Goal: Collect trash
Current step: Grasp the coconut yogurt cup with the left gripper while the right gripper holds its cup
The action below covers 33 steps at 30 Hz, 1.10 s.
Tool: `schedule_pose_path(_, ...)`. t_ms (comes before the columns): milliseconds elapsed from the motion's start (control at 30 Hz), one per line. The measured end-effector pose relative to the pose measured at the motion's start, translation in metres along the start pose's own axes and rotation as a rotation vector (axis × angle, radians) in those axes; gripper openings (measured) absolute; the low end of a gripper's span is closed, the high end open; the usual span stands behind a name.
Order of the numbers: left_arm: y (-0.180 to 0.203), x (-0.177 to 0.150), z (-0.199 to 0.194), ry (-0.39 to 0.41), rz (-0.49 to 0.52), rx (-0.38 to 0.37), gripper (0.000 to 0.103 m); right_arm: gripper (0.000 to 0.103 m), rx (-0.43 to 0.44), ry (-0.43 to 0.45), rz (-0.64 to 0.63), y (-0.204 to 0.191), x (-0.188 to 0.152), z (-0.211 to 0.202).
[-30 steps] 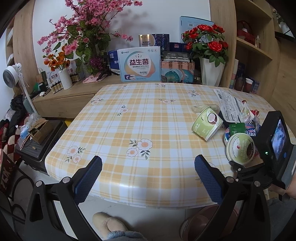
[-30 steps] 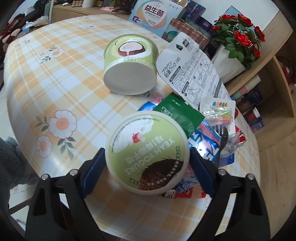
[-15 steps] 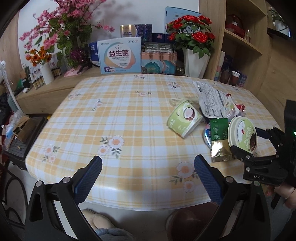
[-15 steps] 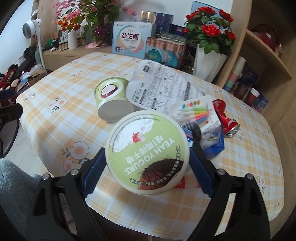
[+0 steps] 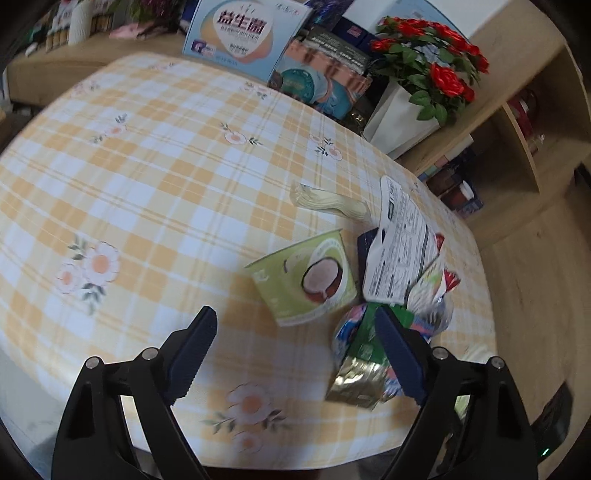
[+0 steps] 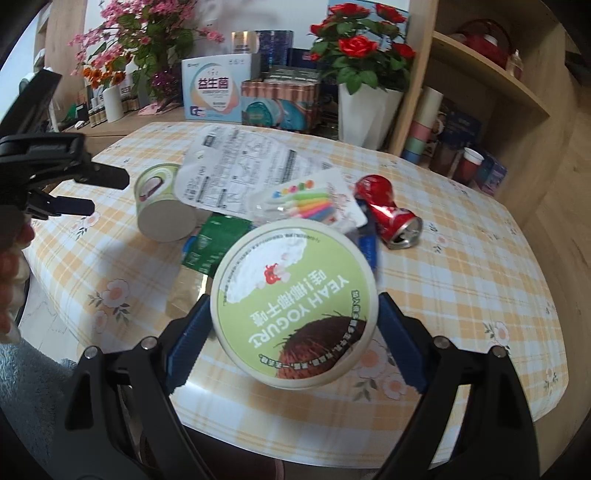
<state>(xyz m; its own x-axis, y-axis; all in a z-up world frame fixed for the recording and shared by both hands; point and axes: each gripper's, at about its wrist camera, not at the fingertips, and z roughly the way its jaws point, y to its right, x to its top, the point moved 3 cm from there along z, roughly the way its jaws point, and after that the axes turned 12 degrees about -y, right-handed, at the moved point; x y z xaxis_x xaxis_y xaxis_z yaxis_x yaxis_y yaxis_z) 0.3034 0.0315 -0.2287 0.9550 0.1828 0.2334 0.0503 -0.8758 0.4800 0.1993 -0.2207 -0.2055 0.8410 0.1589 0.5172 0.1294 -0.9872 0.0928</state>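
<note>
My right gripper is shut on a round green-and-white yogurt lid, held above the table's near edge. My left gripper is open and empty, just short of a green yogurt tub lying on its side; the tub also shows in the right wrist view. Beside the tub lie a white printed sheet, a green packet, a gold foil wrapper, a candle pack and a crushed red can.
The table has a yellow checked cloth. A white vase of red roses, boxes and wooden shelves stand behind it. The left gripper shows at the left of the right wrist view.
My left gripper has moved forward and right over the table, close to the tub. My right gripper has lifted and drawn back with the lid, tilting it.
</note>
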Motion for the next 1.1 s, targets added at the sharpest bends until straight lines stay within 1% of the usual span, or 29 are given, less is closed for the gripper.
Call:
schedule_pose_path(200,-0.015,0.025,0.021,-0.033,-0.178,-0.061,0.083,0.086,-0.009,-0.017,0.051,0.025,-0.009,0.003)
schedule_pose_path(267,-0.017,0.029,0.026,-0.042,-0.203,-0.071,0.083,0.086,-0.012,-0.024,0.059,0.03,-0.012,0.005)
schedule_pose_path(400,-0.02,0.035,0.039,-0.052,-0.235,-0.067,0.083,0.087,-0.015,-0.028,0.059,0.035,-0.013,0.007)
schedule_pose_path(533,-0.025,0.04,0.051,-0.063,-0.282,-0.124,0.084,0.087,-0.019,-0.025,0.049,0.036,-0.012,0.006)
schedule_pose_path(800,-0.027,0.043,0.063,-0.082,-0.327,-0.179,0.084,0.087,-0.016,-0.028,0.047,0.034,-0.014,0.006)
schedule_pose_path(867,-0.027,0.044,0.063,-0.078,-0.318,-0.179,0.083,0.087,-0.018,-0.032,0.042,0.034,-0.014,0.007)
schedule_pose_path(900,-0.026,0.045,0.062,-0.072,-0.31,-0.187,0.08,0.087,-0.018,-0.033,0.041,0.034,-0.014,0.007)
schedule_pose_path(967,-0.025,0.044,0.058,-0.066,-0.293,-0.171,0.079,0.087,-0.02,-0.035,0.044,0.034,-0.014,0.008)
schedule_pose_path(1100,-0.025,0.039,0.041,-0.03,-0.242,-0.168,0.079,0.087,-0.012,-0.033,0.061,0.036,-0.013,0.008)
